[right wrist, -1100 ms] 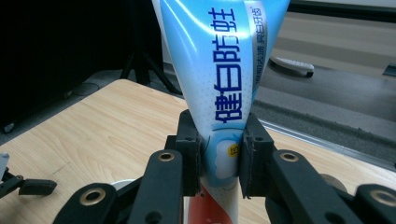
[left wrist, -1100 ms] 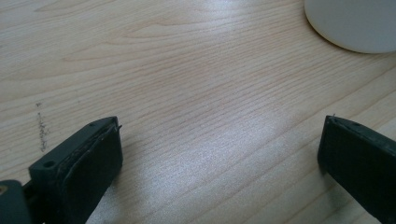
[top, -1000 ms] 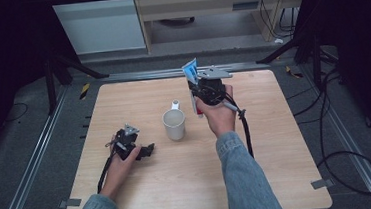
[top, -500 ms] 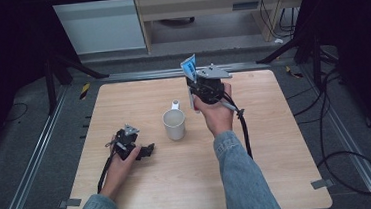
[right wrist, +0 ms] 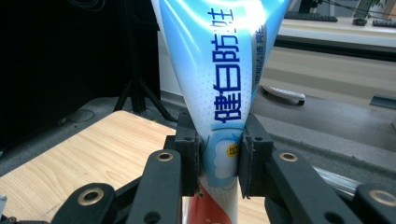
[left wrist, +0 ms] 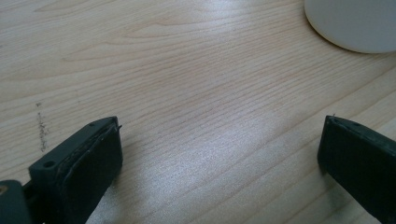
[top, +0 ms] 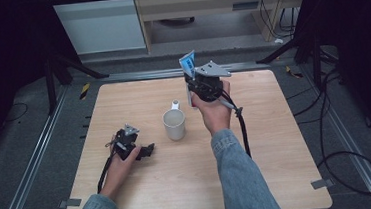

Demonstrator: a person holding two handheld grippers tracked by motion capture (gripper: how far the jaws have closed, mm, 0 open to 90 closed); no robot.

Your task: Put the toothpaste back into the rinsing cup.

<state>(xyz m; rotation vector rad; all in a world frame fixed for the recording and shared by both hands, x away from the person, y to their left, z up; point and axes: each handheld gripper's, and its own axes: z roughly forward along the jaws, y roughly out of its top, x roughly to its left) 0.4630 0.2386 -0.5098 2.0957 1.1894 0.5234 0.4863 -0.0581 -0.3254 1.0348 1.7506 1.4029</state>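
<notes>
High view: we recorded the right gripper (top: 194, 78) raised above the far middle of the tabletop (top: 286, 141), clamping a blue-and-white toothpaste tube (top: 188, 64) that stood upright with its flat crimped end up. A white mug (top: 174, 124) stood near the centre, just in front and to the left of that hand, open mouth up and nothing seen inside it. The left gripper (top: 147, 150) rested low on the wood to the left of the mug, apart from it.

Left gripper view: we saw its jaws spread wide with nothing between them, only bare wood grain. The mug's rounded wall (left wrist: 355, 23) showed at the upper right, untouched.

Right gripper view: both pads pressed the tube (right wrist: 224, 84) at its narrow lower part, with the printed blue characters running up the body.

We judged the step in hand to be carrying the tube toward the mug. The next move would call for bringing the tube over the mug's mouth, lowering its cap end inside, then releasing. The left gripper could steady the mug if it tipped.
</notes>
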